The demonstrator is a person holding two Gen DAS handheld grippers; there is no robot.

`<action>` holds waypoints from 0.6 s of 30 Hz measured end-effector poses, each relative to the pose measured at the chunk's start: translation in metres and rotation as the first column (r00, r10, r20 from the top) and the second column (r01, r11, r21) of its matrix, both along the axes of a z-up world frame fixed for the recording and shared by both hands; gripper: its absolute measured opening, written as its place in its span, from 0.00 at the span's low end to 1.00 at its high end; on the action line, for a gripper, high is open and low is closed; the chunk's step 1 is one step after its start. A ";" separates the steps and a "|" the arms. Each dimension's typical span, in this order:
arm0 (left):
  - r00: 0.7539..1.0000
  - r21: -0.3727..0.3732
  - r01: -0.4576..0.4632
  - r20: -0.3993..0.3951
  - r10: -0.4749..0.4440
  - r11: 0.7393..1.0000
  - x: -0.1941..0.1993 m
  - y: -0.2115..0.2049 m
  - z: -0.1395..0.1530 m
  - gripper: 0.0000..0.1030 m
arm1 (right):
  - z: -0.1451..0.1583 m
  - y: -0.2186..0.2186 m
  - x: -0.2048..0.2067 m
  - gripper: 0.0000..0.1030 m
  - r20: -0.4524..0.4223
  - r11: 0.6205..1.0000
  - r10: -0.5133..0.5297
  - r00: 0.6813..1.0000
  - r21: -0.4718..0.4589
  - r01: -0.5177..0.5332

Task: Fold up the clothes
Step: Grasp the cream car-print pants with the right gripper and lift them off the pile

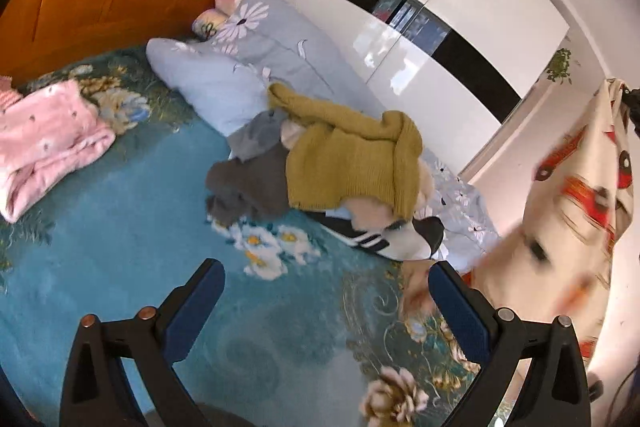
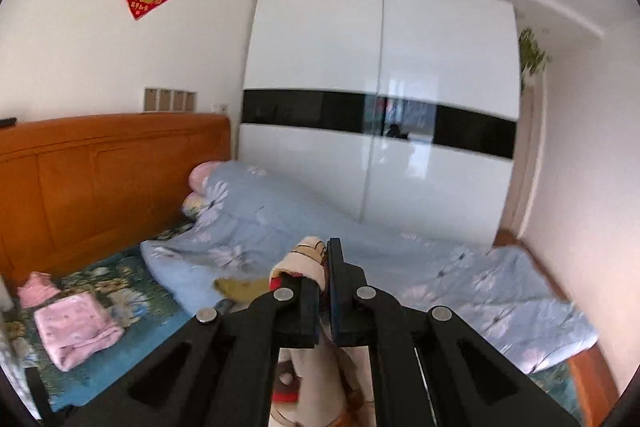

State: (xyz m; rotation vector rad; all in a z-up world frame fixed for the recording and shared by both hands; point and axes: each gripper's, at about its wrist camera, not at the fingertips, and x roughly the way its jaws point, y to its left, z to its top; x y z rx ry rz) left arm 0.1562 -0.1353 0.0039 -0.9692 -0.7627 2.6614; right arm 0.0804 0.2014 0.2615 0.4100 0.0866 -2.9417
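A cream garment with red car prints [image 1: 576, 195] hangs in the air at the right of the left wrist view, blurred. My right gripper [image 2: 325, 267] is shut on its top edge [image 2: 306, 259] and holds it high above the bed; the cloth hangs down below the jaws. My left gripper [image 1: 326, 287] is open and empty, low over the teal flowered bedspread [image 1: 120, 227], just left of the hanging garment's lower part. A pile of unfolded clothes with a mustard knit sweater [image 1: 344, 155] on top lies beyond it.
A folded pink garment [image 1: 48, 143] lies at the left of the bed, also in the right wrist view [image 2: 76, 327]. A blue flowered quilt [image 2: 320, 239] lies along the far side. An orange wooden headboard [image 2: 100, 171] and a white wardrobe [image 2: 380, 67] stand behind.
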 end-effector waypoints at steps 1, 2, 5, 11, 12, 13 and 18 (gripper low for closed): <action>1.000 -0.001 -0.006 0.003 0.006 1.000 0.004 -0.002 0.001 1.00 | -0.005 -0.002 0.005 0.03 0.012 0.999 0.027 1.000 -0.024 -0.027; 1.000 0.001 -0.013 0.002 0.013 1.000 0.008 -0.004 0.002 1.00 | -0.010 -0.007 0.010 0.03 0.017 0.997 0.061 0.998 -0.046 -0.061; 0.999 0.045 -0.042 0.009 0.042 0.998 0.015 -0.016 0.005 1.00 | -0.009 -0.009 0.033 0.03 -0.011 0.989 0.125 0.992 -0.077 -0.125; 0.997 0.078 -0.066 0.041 0.063 0.995 0.019 -0.028 -0.002 1.00 | -0.029 0.022 0.076 0.03 -0.013 0.993 0.096 0.995 -0.066 -0.097; 0.997 0.080 -0.065 0.054 0.061 0.995 0.017 -0.027 -0.006 1.00 | -0.042 0.035 0.079 0.03 0.015 0.995 0.068 0.998 -0.067 -0.067; 0.996 0.081 -0.063 0.067 0.058 0.995 0.015 -0.026 -0.010 1.00 | -0.057 0.048 0.082 0.03 0.047 0.997 0.040 0.998 -0.068 -0.036; 0.989 0.068 -0.016 0.149 0.006 0.998 -0.003 -0.004 -0.033 1.00 | -0.201 0.119 0.090 0.03 0.377 0.987 -0.142 0.915 -0.021 0.162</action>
